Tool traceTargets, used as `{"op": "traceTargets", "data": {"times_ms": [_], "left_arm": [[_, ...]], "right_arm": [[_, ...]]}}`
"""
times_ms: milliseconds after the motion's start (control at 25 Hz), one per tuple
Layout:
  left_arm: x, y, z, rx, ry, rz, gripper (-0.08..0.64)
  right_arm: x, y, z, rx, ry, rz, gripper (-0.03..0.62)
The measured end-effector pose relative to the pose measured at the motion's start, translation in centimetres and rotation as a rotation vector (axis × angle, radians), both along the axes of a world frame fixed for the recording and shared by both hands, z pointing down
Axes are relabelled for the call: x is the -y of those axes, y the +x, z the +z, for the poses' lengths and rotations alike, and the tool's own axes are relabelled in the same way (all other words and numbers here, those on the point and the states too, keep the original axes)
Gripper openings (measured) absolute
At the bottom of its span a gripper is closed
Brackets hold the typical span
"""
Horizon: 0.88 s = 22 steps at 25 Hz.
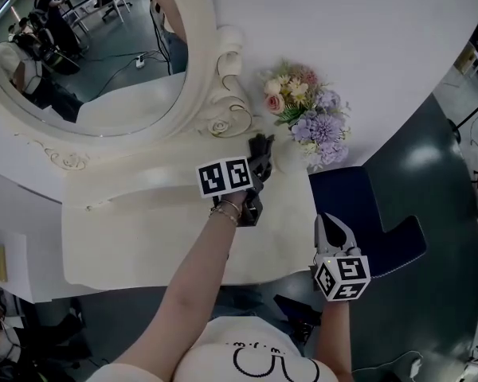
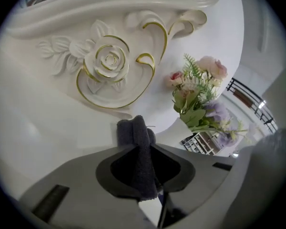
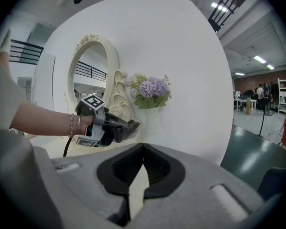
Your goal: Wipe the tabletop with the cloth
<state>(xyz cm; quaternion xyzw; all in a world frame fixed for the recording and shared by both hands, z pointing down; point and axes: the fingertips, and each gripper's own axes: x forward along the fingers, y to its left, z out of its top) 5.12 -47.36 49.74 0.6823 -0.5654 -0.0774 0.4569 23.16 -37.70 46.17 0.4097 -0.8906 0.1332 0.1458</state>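
Right gripper (image 3: 143,149): jaws closed together, nothing between them; held by the front right corner of the tabletop.
Tabletop (image 1: 135,241): cream, bare across its front.
Left gripper (image 2: 142,149): jaws narrow, clamped on the cloth; positioned at the back of the tabletop.
Cloth (image 2: 135,132): dark grey, folded, protruding past the fingertips; contact with the tabletop cannot be confirmed.
Flowers (image 1: 307,108): just right of the cloth.
Mirror (image 1: 88,54): carved frame directly behind the cloth.

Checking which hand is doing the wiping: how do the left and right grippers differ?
The left gripper is shut on the dark cloth; the right gripper is shut on nothing. The left gripper reaches over the tabletop by the mirror's base; the right gripper hangs beside the tabletop's near right corner. Both carry marker cubes.
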Motion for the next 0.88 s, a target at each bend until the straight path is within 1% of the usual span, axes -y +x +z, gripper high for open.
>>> {"op": "traceTargets", "data": {"times_ms": [80, 120, 160, 240, 400, 520, 680, 880], "left_arm": [[-0.7, 0.1, -0.5, -0.066, 0.046, 0.001, 0.078], [-1.1, 0.1, -0.7, -0.085, 0.067, 0.001, 0.077], [-1.5, 0.0, -1.0, -0.092, 0.087, 0.003, 0.078], [-2.4, -0.2, -1.7, -0.076, 0.129, 0.018, 0.078], [-4.4, -1.4, -3.7, -0.01, 0.215, 0.044, 0.078], [-6.2, -3.5, -5.1, 0.06, 0.249, 0.036, 0.078], [-9.1, -5.9, -7.3, 0.136, 0.31, 0.039, 0.077], [-13.4, -8.6, -9.6, 0.274, 0.37, 0.068, 0.077]], "right_arm": [[-0.1, -0.4, -0.4, 0.002, 0.01, -0.002, -0.003], [-0.2, -0.7, -0.6, 0.002, 0.015, -0.005, -0.003], [-0.3, -1.0, -0.7, 0.002, 0.02, -0.008, -0.003], [-0.5, -1.5, -0.9, 0.0, 0.026, -0.013, -0.003], [-1.2, -2.8, -1.0, -0.004, 0.033, -0.019, -0.003], [-1.8, -4.3, -1.3, -0.004, 0.043, -0.037, -0.003], [-3.3, -7.0, -2.3, -0.005, 0.067, -0.061, -0.003], [-5.4, -10.4, -3.9, 0.006, 0.103, -0.06, -0.003]]}}
